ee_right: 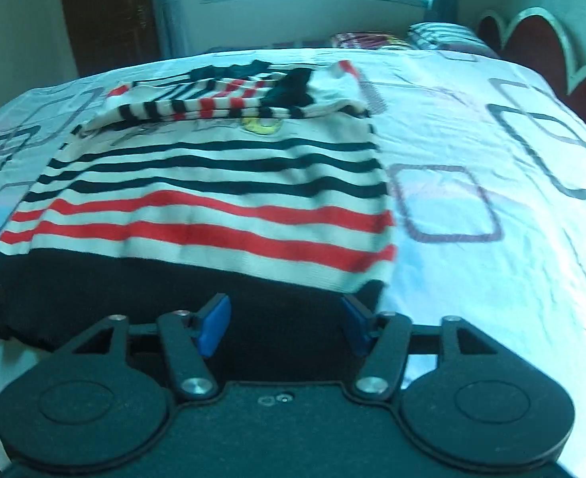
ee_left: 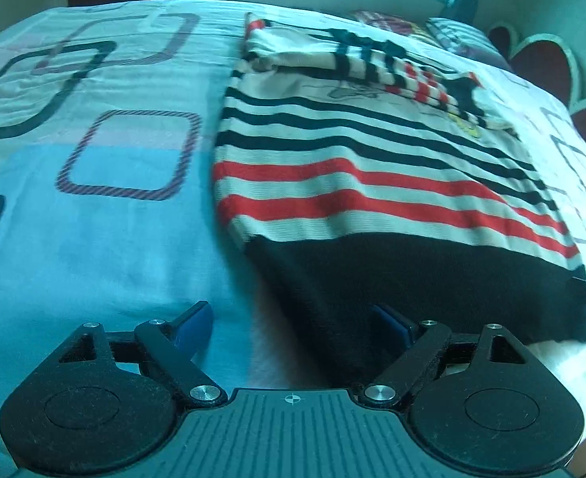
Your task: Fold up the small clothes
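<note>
1. Black hem (ee_left: 432, 290) of the sweater (ee_left: 372, 167) sits right under both grippers, on the bed (ee_left: 93, 199) with its stripes running across and its length running away toward the far edge.
2. Sweater's upper end is the busy part: both sleeves (ee_right: 221, 105) are already folded in across the chest, so I'd judge a hem-to-collar fold comes next.
3. Left gripper (ee_left: 293, 318) hovers at the hem's left corner, jaws wide apart; one pad is over the sheet, the other over black cloth, nothing pinched.
4. Right gripper (ee_right: 285, 326) is at the hem's right corner, jaws parted, black hem between the pads but not clamped as far as I can see.
5. Each hand is near its own corner; neither has an edge.
6. Pillows (ee_right: 440, 36) and headboard (ee_right: 540, 47) lie well beyond, nothing blocking.
</note>
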{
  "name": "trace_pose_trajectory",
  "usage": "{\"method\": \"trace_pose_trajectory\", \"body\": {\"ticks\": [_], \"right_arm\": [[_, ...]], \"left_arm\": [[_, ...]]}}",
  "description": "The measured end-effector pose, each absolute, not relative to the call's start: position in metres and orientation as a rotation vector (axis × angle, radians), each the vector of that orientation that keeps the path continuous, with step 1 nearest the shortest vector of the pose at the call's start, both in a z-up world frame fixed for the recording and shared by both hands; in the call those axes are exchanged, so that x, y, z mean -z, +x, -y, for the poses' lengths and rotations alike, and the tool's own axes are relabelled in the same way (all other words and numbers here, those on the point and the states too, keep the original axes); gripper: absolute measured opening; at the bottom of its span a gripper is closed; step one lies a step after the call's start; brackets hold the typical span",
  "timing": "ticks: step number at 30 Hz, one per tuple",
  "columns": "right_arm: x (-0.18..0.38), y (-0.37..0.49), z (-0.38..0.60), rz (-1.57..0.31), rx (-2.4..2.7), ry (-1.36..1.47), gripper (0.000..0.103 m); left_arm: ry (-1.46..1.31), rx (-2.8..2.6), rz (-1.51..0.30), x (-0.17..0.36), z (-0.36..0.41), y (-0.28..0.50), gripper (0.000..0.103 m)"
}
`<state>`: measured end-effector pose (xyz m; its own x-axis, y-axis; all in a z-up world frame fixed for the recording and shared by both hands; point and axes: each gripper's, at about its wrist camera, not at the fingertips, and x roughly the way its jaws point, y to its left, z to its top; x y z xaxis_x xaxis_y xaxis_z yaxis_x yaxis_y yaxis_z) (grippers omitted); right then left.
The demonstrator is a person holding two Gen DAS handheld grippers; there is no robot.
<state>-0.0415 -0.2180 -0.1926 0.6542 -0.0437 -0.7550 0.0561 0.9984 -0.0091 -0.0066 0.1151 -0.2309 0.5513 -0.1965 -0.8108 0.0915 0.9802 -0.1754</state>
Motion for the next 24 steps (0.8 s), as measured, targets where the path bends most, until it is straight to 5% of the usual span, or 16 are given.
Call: {"method": "trace_pose_trajectory", "body": {"ticks": [7,12,16,24], "right_arm": [[0.204,-0.057,0.241,-0.910,0.131,0.103,0.062],[0.207,-0.064,0.243,-0.926,0.089,0.200,0.035],[0.205,-0.064,0.243,-0.934,0.052,0.267,0.016],[0.180,-0.064,0.238,-0.831,0.008,0.273,0.012]], "left_arm": [[-0.120,0.192,-0.951,0.231,-0.119,-0.008,0.059],[-0.127,0.203,-0.953,0.229,-0.126,-0.005,0.039],[-0.132,0.240,-0.950,0.229,-0.123,-0.006,0.013],[-0.174,0.279,-0.867,0.209,-0.121,-0.003,0.007]]}}
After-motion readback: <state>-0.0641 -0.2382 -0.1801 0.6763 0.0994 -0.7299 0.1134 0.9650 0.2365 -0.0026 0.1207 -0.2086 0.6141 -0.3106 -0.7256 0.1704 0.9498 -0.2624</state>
